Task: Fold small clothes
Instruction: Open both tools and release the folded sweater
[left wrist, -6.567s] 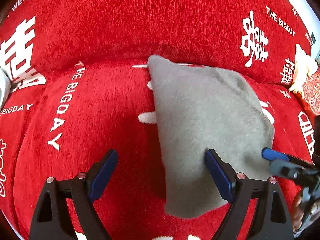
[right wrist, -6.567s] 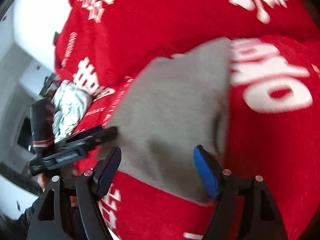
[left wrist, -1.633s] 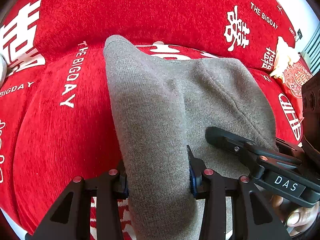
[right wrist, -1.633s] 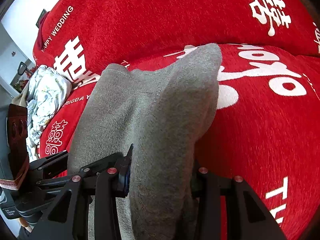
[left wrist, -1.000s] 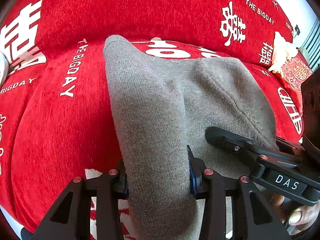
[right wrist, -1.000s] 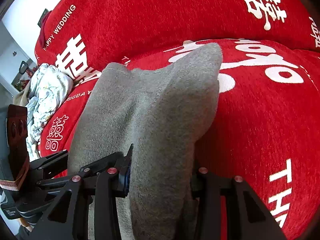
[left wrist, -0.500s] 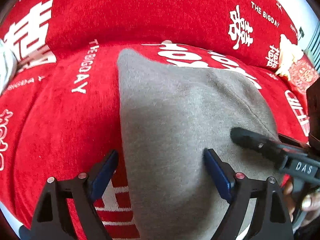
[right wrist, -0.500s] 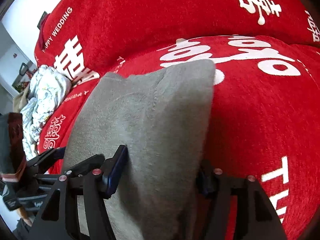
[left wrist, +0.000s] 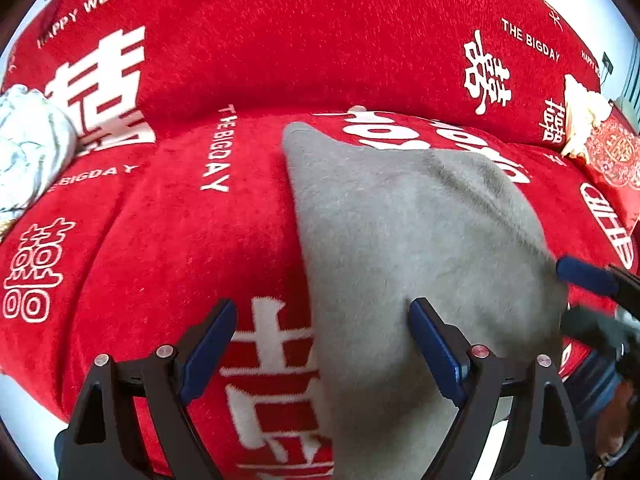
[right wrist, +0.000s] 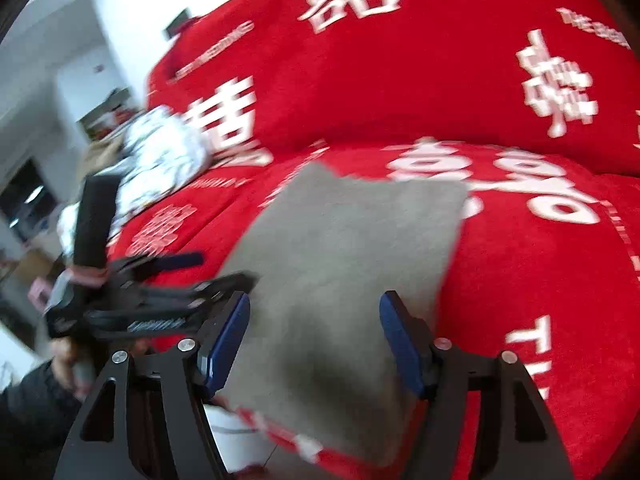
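Grey garment lay folded flat on red sofa cover, near front edge of seat. Left gripper spread wide, jaws having just been opening; garment's left edge lay between them, pads off cloth. Right gripper spread too, jaws having just been opening, garment's near end between them, unpinched. In left view right gripper at 3 o'clock; pale bundle at 9 o'clock
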`<state>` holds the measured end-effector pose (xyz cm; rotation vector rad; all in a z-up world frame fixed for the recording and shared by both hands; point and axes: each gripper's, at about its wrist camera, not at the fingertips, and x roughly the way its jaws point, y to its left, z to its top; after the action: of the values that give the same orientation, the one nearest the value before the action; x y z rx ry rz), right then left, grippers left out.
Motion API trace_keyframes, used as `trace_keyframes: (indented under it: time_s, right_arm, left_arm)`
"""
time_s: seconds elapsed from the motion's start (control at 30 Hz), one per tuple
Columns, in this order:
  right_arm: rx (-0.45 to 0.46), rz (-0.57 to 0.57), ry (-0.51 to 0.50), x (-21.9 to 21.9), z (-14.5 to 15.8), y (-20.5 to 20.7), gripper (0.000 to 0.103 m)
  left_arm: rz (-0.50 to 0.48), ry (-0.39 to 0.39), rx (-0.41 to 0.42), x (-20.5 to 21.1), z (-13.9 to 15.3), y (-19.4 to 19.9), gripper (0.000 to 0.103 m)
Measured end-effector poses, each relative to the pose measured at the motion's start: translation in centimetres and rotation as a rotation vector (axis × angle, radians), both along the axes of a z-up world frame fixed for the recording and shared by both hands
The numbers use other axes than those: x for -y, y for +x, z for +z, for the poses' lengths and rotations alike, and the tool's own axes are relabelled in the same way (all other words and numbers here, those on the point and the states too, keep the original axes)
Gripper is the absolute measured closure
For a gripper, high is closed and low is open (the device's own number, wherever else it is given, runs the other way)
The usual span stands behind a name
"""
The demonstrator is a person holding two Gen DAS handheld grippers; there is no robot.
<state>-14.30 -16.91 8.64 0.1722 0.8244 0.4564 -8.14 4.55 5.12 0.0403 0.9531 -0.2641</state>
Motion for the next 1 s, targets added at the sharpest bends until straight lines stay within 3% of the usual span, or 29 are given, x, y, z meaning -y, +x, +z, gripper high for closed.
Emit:
trace_keyframes:
  time_s: [0.13, 0.27, 0.43, 0.53, 0.63, 0.77, 0.87, 0.9, 1.0]
  right_arm:
    - [-0.064, 0.024, -0.031, -0.4, -2.7, -0.3, 0.032]
    - [-0.11, -0.006, 0.009, 0.8, -4.6, 0.0, 0.032]
    - [-0.073, -0.011, 0.04, 1.4, -2.5, 0.4, 0.032]
    - [-0.04, -0.019, 0.027, 1.0, -1.3, 3.1, 0.029]
    - [-0.063, -0.047, -0.006, 0.9, -1.9, 5.8, 0.029]
    - [-0.126, -0.121, 0.013, 2.0, -3.5, 8.8, 0.029]
    - [-0.119, -0.142, 0.048, 2.2, -2.4, 7.9, 0.027]
    - [-0.1, -0.139, 0.028, 1.9, -1.9, 7.1, 0.021]
    - [-0.056, -0.156, -0.1, 0.8, -0.8, 4.8, 0.019]
  left_arm:
    - [-0.001, 0.0, 0.008, -0.5, -0.8, -0.9, 0.014]
    - [-0.003, -0.038, -0.008, -1.2, -1.8, -0.7, 0.013]
    - [0.008, -0.03, 0.01, -1.0, -0.4, 0.0, 0.013]
    - [0.027, 0.005, 0.029, -0.3, 0.4, 1.9, 0.013]
    - [0.044, 0.095, -0.013, 0.9, -0.5, 4.0, 0.013]
    - [0.048, 0.109, -0.033, 1.9, -0.9, 4.7, 0.013]
    - [0.058, 0.13, -0.001, 2.4, 0.1, 3.8, 0.013]
    - [0.062, 0.135, 0.009, 2.5, 0.4, 3.3, 0.013]
    - [0.068, 0.127, 0.029, 2.8, 1.0, 2.1, 0.013]
